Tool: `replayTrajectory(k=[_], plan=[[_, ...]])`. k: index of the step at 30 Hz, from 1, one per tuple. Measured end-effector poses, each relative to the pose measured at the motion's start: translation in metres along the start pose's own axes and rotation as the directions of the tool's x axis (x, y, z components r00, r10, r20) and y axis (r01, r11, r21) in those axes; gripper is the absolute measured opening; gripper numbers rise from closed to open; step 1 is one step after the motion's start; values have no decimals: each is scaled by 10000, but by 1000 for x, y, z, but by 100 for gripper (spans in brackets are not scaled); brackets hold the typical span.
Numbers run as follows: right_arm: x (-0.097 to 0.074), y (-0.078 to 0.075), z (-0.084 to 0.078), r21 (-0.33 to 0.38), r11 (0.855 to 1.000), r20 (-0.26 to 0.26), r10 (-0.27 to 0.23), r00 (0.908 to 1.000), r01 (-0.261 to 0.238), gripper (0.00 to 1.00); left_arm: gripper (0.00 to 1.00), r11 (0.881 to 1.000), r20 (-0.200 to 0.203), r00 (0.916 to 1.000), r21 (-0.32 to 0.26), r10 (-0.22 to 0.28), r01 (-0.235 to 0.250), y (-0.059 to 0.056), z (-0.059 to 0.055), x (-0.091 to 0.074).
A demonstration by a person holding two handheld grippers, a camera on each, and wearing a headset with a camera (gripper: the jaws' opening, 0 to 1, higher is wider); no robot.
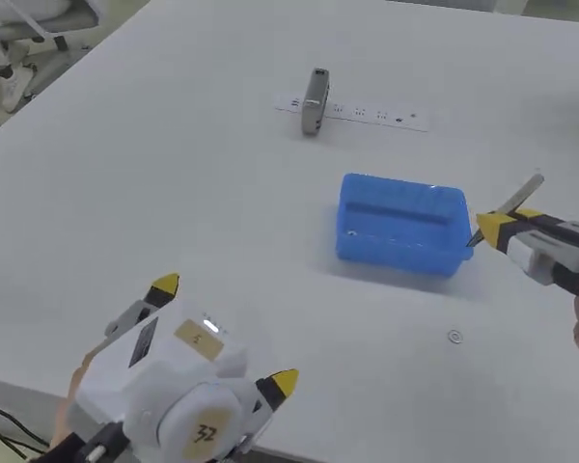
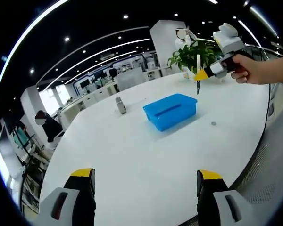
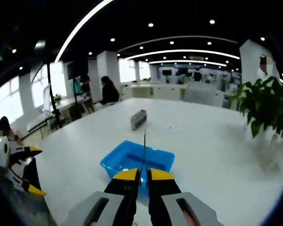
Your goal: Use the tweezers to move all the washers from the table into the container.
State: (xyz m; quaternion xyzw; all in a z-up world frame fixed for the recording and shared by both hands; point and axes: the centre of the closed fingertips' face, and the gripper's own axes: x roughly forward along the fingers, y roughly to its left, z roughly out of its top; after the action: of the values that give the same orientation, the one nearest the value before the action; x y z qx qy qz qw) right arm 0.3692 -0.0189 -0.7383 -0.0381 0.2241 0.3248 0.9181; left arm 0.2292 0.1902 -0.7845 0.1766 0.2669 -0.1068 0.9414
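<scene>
A blue container [image 1: 402, 227] [image 2: 170, 110] [image 3: 137, 162] stands right of the table's middle. One small washer [image 1: 454, 336] [image 2: 213, 124] lies on the table in front of it, toward the right. My right gripper [image 1: 492, 230] [image 2: 203, 73] [image 3: 144, 175] is shut on thin metal tweezers [image 1: 521, 193] [image 2: 197, 77] [image 3: 144, 148]. Their tip hangs just above the container's right end. My left gripper [image 1: 222, 333] [image 2: 146, 175] stands open and holds nothing, low at the near left edge of the table.
A white power strip [image 1: 376, 114] with a grey adapter [image 1: 316, 99] [image 2: 120, 104] [image 3: 138, 119] lies beyond the container. A potted plant [image 3: 264, 103] [image 2: 193, 54] stands at the table's far right. A hand [image 2: 259, 70] holds the right gripper.
</scene>
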Motion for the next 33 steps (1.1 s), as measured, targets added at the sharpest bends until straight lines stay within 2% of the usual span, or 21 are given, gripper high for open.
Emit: replayTrajectory(k=[10,18,33], plan=[[-10,2,-39,511,9985,-578,-157,9982,186,4,91,9998,-126,9999,161,-114,116,-3,-2,2],[-8,15,-70,846,9964,-1105,109,9938,-15,4,91,9995,-189,9997,254,-179,183,-5,-3,3],[-5,10,-86,855,9962,-1494,-55,9888,185,4,91,9995,-165,9998,288,-146,151,-4,-2,2]])
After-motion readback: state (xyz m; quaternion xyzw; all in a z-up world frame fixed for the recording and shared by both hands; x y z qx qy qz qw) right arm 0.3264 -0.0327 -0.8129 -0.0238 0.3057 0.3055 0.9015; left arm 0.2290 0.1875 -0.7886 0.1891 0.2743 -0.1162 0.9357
